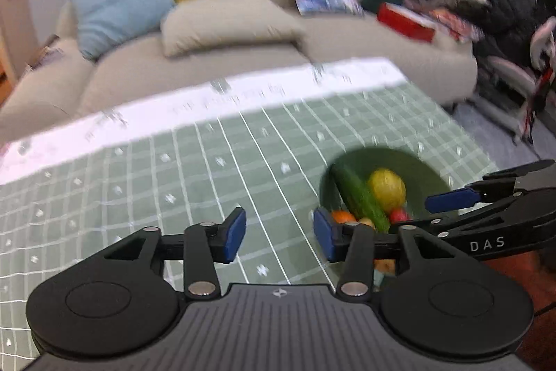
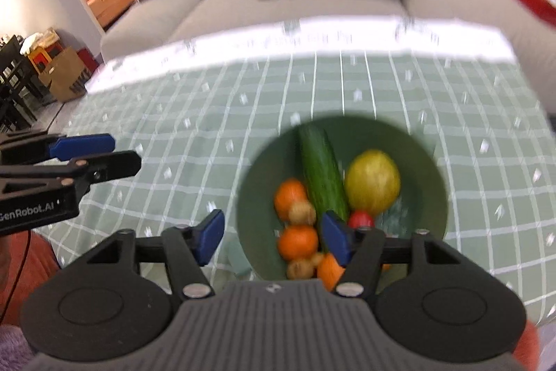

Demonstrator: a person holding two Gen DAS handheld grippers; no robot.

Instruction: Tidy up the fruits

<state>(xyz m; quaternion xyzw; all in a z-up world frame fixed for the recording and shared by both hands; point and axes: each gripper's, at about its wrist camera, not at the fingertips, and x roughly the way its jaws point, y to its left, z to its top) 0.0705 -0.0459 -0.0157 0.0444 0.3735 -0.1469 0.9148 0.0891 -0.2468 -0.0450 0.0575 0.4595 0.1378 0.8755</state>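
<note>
A dark green bowl (image 2: 427, 162) sits on the green checked tablecloth. It holds a cucumber (image 2: 321, 172), a yellow-green round fruit (image 2: 373, 181), oranges (image 2: 290, 195), small brown fruits (image 2: 301, 212) and a red fruit (image 2: 361, 218). My right gripper (image 2: 272, 237) is open and empty, above the bowl's near left edge. My left gripper (image 1: 279, 233) is open and empty over the cloth, left of the bowl (image 1: 427, 169). The cucumber (image 1: 359, 197) and the yellow fruit (image 1: 387, 190) also show in the left wrist view.
The tablecloth (image 2: 208, 134) has a white band along its far edge. A beige sofa (image 1: 208, 65) with blue, yellow and beige cushions stands behind the table. A person (image 1: 510, 6) sits at a cluttered desk at far right.
</note>
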